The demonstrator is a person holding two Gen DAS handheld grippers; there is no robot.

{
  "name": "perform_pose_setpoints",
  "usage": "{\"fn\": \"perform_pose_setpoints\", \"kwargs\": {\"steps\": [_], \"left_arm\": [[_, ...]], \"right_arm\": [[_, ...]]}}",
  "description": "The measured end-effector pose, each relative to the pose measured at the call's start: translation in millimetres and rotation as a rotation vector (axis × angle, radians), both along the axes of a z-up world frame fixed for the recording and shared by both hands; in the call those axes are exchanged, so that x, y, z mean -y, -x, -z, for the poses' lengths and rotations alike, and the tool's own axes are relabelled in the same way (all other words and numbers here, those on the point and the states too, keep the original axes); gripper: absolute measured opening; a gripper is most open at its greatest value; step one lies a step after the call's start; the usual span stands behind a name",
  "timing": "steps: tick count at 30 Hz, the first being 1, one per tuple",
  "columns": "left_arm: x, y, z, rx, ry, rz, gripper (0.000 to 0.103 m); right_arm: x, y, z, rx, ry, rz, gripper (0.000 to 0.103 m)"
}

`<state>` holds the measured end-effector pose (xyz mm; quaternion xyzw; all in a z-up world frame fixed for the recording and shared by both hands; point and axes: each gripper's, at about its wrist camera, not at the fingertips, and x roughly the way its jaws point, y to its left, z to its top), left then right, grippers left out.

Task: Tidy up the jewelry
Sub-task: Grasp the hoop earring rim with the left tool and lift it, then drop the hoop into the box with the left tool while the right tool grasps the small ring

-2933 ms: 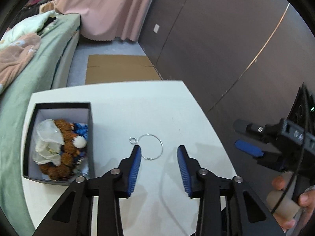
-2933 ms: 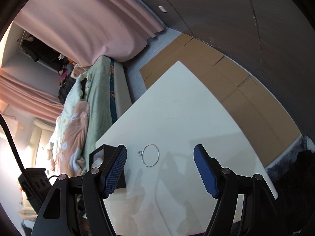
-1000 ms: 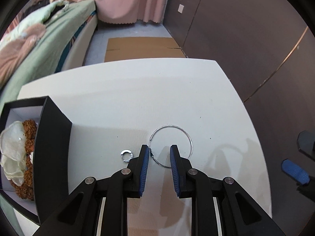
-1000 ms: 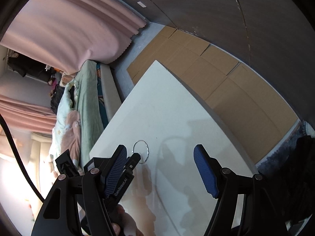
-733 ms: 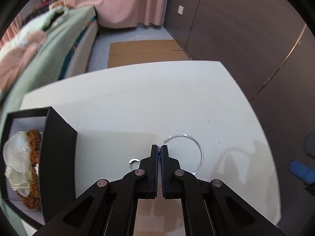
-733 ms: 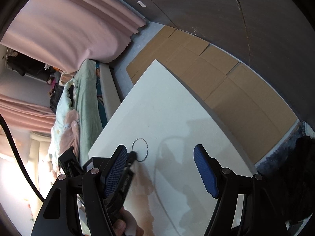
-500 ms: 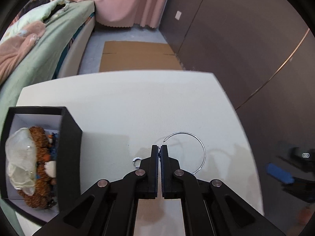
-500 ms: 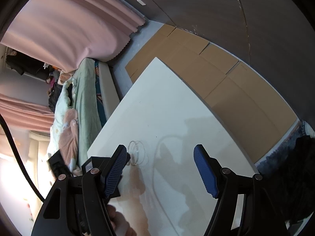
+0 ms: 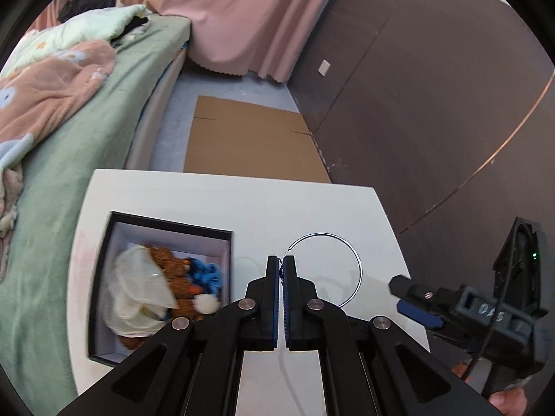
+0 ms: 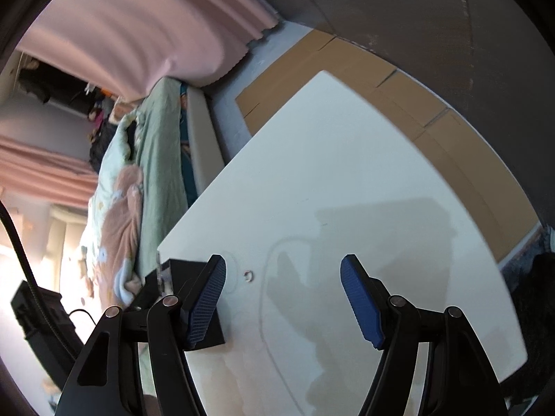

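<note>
The left gripper (image 9: 281,265) has its blue-padded jaws pressed together on the rim of a thin silver wire hoop (image 9: 350,254), pinching it at the hoop's left edge; the rest of the ring stands out to the right of the jaws, above the white table (image 9: 215,194). Just left of the jaws sits an open black box with a white lining (image 9: 229,242) on the table, holding a brown beaded string, something blue and a pale translucent pouch — details inside are blurred.

The right gripper (image 10: 282,275) has its jaws spread and closing, with nothing between them but bare table. A small silver ring (image 10: 248,276) lies on the table just right of the gripper's left finger, apart from it. In the left wrist view the right gripper appears at the right edge, with fingers of a hand (image 9: 503,398) below it.

Beyond the table lie flattened brown cardboard sheets (image 9: 249,138) on the floor, a bed with a green cover and a pink blanket (image 9: 69,111), a pink curtain (image 9: 249,14) and a dark brown wall (image 9: 433,86).
</note>
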<state>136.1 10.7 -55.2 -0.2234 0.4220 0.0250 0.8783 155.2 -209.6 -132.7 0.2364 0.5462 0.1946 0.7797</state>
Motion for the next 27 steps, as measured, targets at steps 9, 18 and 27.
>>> {"fn": "perform_pose_setpoints", "kwargs": {"steps": [9,18,27], "left_arm": [[-42,17,-7,0.017,0.052,-0.05,0.001],[-67,24,-12,0.011,0.086,-0.072,0.001],[-78,29,-12,-0.008,0.103,-0.081,0.001]], "right_arm": [[-50,0,14,0.002,0.072,-0.11,0.042],[-83,-5,27,0.027,0.222,-0.171,0.037],[-106,-2,31,0.081,0.334,-0.206,0.032]]}}
